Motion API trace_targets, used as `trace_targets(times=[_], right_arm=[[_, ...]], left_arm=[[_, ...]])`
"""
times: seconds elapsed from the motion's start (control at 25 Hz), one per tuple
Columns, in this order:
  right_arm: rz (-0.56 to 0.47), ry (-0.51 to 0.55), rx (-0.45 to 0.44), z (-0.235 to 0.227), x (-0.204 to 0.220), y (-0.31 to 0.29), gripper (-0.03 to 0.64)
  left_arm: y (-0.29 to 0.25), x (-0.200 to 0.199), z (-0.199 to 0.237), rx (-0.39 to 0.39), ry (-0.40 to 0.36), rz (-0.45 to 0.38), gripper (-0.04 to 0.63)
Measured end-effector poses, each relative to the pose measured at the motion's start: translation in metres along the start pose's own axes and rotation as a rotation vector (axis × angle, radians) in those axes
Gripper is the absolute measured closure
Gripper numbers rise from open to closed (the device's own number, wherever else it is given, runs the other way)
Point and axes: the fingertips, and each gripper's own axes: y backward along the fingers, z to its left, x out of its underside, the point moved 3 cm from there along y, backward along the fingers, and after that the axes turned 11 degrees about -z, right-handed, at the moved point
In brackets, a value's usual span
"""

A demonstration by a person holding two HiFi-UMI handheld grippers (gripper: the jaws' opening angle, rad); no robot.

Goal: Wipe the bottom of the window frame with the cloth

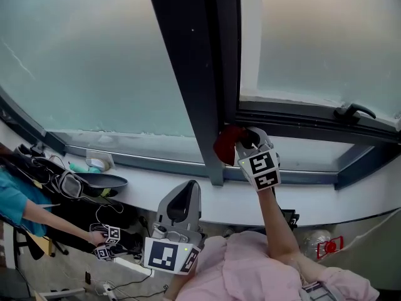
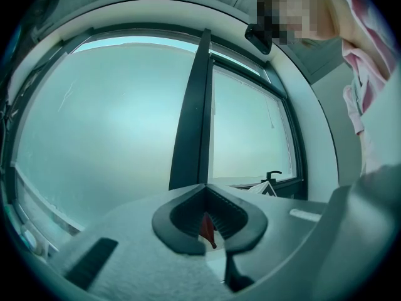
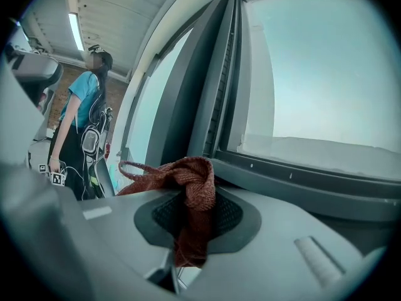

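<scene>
Red cloth (image 1: 225, 144) is gripped in the right claw (image 1: 243, 141) at the bottom rail of the frame (image 1: 301, 119), one o'clock of the closed, empty left claw (image 1: 187, 193); wiping is judged barely begun, and a pressed sweep toward three o'clock along the rail is called for next.

Frosted panes (image 1: 94, 55), white sill (image 1: 313, 200), ceiling strip light (image 3: 75, 30)
</scene>
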Motion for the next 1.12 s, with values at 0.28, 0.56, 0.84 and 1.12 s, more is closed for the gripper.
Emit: trace_targets(times=[0.28,0.56,0.84,1.12], right_arm=[[0.012,-0.019,0.056,-0.021,0.007,0.017,0.548],[0.012,-0.006,0.1,-0.035,0.009,0.031,0.546],[0.024,0.029,0.146,-0.047,0.013,0.046,0.546],[0.029,0.047,0.188,-0.061,0.014,0.058,0.546]], left_arm=[[-0.006,0.002,-0.01,0.037,0.011,-0.002,0.597],[-0.006,0.003,-0.017,0.051,0.016,-0.001,0.597],[-0.005,0.002,-0.023,0.057,0.016,-0.005,0.597],[-0.004,0.003,-0.027,0.054,0.015,-0.003,0.597]])
